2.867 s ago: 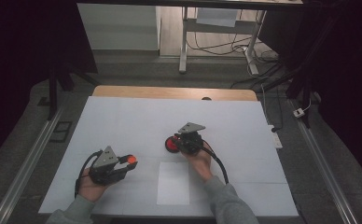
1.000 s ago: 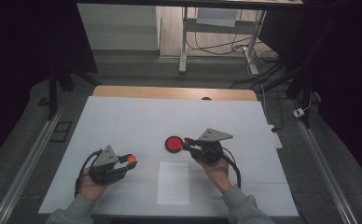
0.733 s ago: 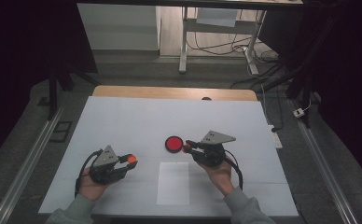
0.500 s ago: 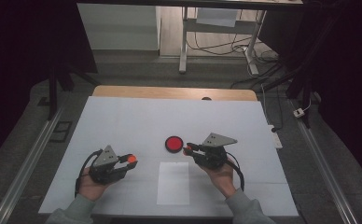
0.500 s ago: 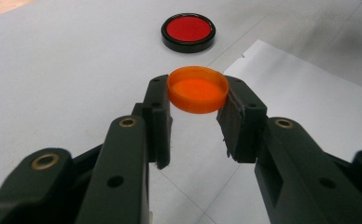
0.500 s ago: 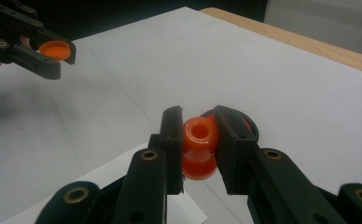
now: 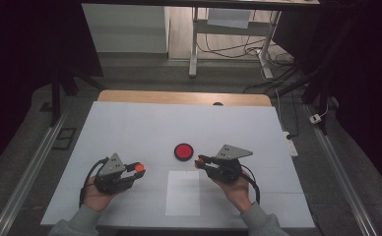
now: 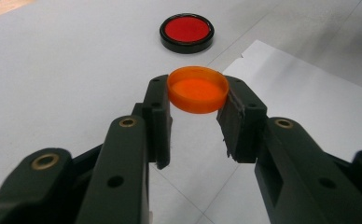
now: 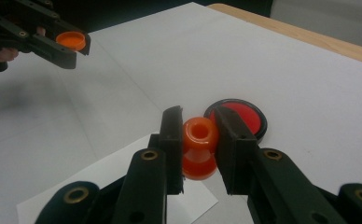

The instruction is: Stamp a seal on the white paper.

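Left gripper (image 8: 195, 123) is clamped on an orange cap (image 8: 198, 88), held flat between the pads with the open side up; in the high view it sits at the near left of the white sheet (image 7: 130, 123), cap (image 7: 139, 167) pointing right. Right gripper (image 9: 198, 140) is clamped on an orange spool-shaped piece (image 9: 200, 147), hole facing the camera; in the high view that gripper (image 7: 200, 162) is near right, jaws pointing left.

Red disc in a black rim (image 7: 183, 151) lies flat on the sheet between the two, just far of the right jaw tips and not touching them. A white paper rectangle (image 7: 183, 192) lies near, between the hands.

Step in hand, as I read it: both parts picked up and held off the table, ready for mating. Next move likely calls for bringing the two together over the middle and lining the cap's open side up with the spool's end; the cap would need tipping to face it, and the grips are shallow, so slipping is a risk.

Versus the earliest frame: the right gripper was over the red disc, now it's pulled back to the right and nearer. The left hand is where it was. The disc hasn't shifted.
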`<action>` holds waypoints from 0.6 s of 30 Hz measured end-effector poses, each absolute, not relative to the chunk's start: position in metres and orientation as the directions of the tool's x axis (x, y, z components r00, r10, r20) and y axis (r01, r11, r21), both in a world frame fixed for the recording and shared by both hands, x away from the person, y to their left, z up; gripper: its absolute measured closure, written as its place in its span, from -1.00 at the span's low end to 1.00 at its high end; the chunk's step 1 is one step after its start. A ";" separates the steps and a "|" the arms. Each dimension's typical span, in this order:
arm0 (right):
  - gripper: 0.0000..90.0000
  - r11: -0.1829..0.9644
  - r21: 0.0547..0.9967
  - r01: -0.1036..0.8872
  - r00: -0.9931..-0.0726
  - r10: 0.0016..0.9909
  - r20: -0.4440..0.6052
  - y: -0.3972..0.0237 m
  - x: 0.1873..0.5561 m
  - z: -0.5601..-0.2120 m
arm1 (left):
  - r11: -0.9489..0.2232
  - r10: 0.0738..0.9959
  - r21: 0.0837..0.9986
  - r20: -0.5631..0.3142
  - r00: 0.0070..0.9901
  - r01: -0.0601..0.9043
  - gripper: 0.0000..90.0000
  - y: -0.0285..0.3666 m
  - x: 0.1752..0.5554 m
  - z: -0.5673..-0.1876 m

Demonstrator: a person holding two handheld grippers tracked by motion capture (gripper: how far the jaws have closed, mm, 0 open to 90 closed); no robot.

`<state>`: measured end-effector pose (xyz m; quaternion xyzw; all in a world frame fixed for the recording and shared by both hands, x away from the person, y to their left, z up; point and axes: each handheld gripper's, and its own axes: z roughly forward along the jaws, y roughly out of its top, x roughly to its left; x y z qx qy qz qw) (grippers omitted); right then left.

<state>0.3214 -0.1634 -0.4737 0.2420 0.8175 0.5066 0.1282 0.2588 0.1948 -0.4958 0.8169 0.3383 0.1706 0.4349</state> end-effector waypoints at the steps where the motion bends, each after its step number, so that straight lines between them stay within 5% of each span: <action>1: 0.62 0.370 0.890 0.268 -0.853 0.521 0.040 -0.163 0.320 -0.475 | -0.393 0.701 0.826 -0.015 0.713 0.404 0.44 0.195 0.259 -0.496; 18: 0.62 0.407 0.871 0.276 -0.877 0.476 0.056 -0.155 0.310 -0.482 | -0.397 0.700 0.824 -0.013 0.714 0.404 0.44 0.194 0.259 -0.496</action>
